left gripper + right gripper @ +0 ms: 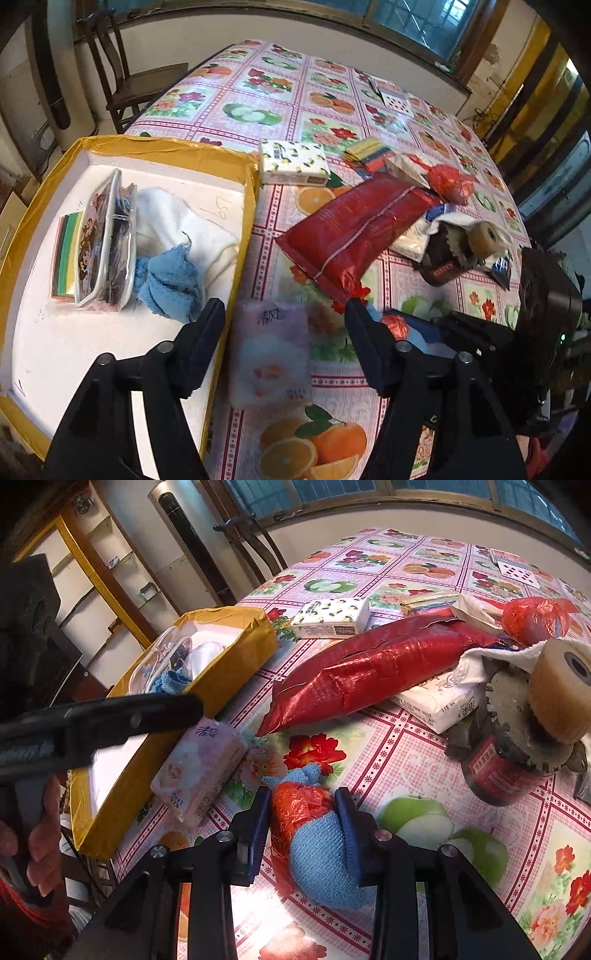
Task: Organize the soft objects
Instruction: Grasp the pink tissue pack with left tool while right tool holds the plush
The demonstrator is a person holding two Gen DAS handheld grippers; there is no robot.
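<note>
glossy fruit-print oilcloth covers table. right gripper clenched on knitted blue cloth bundled with crinkly red plastic, low over cloth. left gripper released, fingers astride soft pink tissue pack, just right of box. step looks like: gathering soft items; next, carry left into box. box holds blue towel, white cloth, clear pouch. farther right: shiny red bag, tape roll.

Tissue pack lies on table right of box.
</note>
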